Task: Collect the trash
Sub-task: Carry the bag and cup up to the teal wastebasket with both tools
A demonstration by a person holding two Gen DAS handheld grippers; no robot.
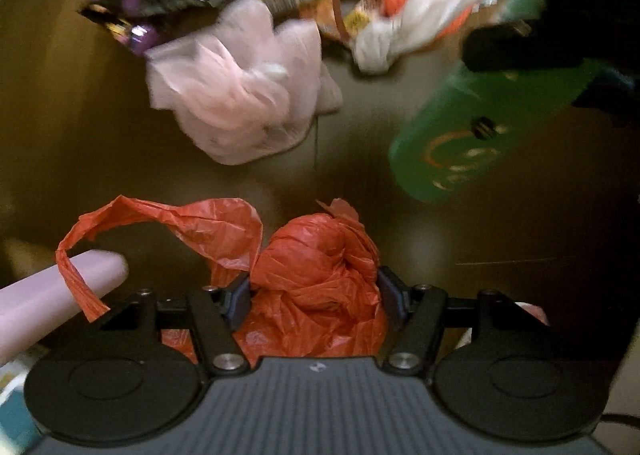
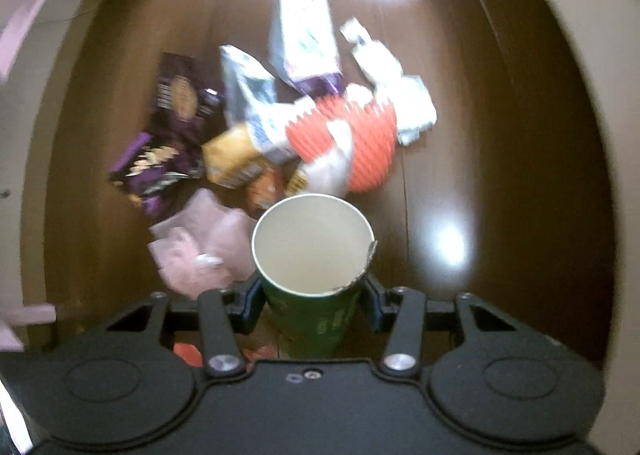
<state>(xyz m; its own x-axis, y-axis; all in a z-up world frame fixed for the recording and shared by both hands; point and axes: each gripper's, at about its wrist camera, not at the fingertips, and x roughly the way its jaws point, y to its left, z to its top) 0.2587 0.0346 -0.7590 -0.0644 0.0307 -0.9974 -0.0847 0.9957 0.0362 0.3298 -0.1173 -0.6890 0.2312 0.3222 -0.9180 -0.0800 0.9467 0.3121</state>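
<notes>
Desk first: dark brown, glossy, with bright glare spots, and it fills most of both wrist views. Both views are motion-blurred, so I can't read any small print.

Litter pile next, spread across the far middle of the desk. I see a purple snack bag on its left side, a yellow wrapper beside that, and an orange-and-white ribbed paper piece on the right. A white carton lies beyond them. Nearer to me, a crumpled pale pink plastic bag sits on the desk just in front of the pile.

My right hand-held gripper is clamped on a green paper cup. The cup is held clear of the desk. Its open mouth faces away from me, the inside is white, and the rim is torn at the right edge. From the left wrist view the same cup shows at upper right, tilted.

My left hand-held gripper is closed around a red plastic bag, knotted into a wad pinched between the pads. A loose strip of it curls out to the left and drapes over a pale lilac cylinder at the lower left edge.
</notes>
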